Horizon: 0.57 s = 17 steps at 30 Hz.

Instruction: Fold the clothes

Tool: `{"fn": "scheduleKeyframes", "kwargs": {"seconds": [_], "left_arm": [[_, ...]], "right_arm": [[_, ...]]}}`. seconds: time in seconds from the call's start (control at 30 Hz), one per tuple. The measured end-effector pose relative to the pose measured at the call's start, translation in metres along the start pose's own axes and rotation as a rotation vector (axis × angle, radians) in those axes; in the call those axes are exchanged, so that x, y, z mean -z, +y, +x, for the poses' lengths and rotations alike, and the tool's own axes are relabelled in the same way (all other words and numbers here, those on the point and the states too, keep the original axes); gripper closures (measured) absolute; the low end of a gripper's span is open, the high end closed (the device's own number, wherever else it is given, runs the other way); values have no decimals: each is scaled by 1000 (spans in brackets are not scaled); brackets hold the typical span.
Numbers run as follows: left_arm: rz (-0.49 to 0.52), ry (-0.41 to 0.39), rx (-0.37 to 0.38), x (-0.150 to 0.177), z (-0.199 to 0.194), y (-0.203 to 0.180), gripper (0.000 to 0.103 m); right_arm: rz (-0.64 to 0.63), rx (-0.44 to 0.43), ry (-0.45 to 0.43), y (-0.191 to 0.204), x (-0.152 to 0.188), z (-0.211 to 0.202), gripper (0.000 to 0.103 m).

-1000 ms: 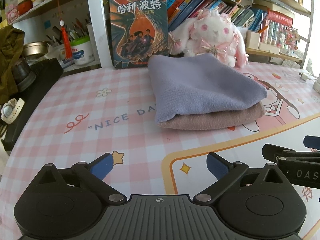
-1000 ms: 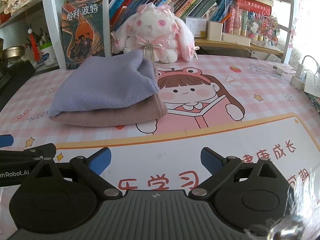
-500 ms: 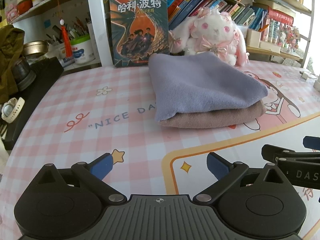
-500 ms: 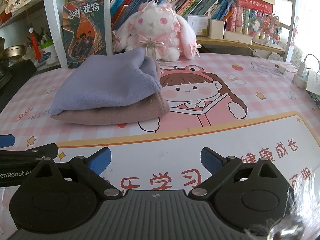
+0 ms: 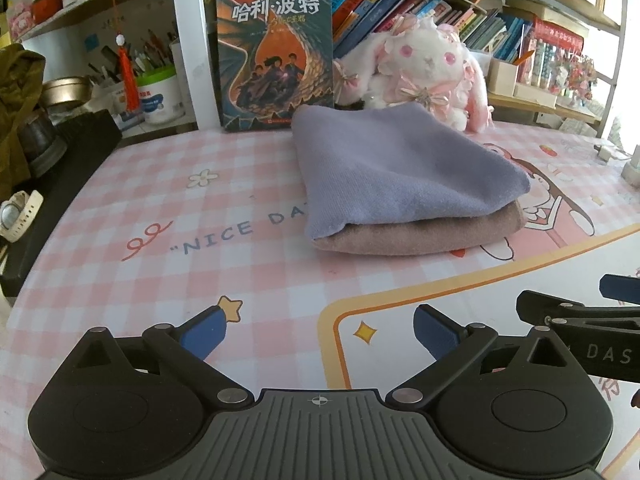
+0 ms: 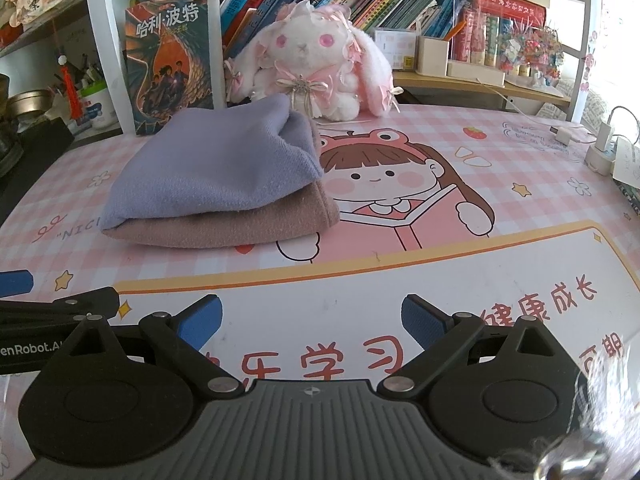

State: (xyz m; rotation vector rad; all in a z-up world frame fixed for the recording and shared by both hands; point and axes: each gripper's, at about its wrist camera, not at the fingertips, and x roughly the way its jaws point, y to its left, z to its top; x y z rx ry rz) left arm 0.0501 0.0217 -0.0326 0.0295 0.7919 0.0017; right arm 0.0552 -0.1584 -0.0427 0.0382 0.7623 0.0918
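Both claws, left claw (image 5: 320, 330) and right claw (image 6: 312, 318), spread apart, empty, two folded garments stacked, lilac garment (image 5: 400, 176) atop brown garment (image 5: 420, 236)

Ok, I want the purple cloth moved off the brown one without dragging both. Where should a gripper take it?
Probably at the purple cloth's near-left corner, where its edge overhangs the brown cloth. Come in low from the front with the left gripper, open, pinching only that top layer.
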Motion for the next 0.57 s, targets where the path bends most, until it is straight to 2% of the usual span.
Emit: {"fn": "scheduleKeyframes", "kwargs": {"seconds": [0.57], "left_arm": [[-5,-4,-5,1,0,0,0]], "right_arm": [[-1,1,7,0,2,1,6]]}}
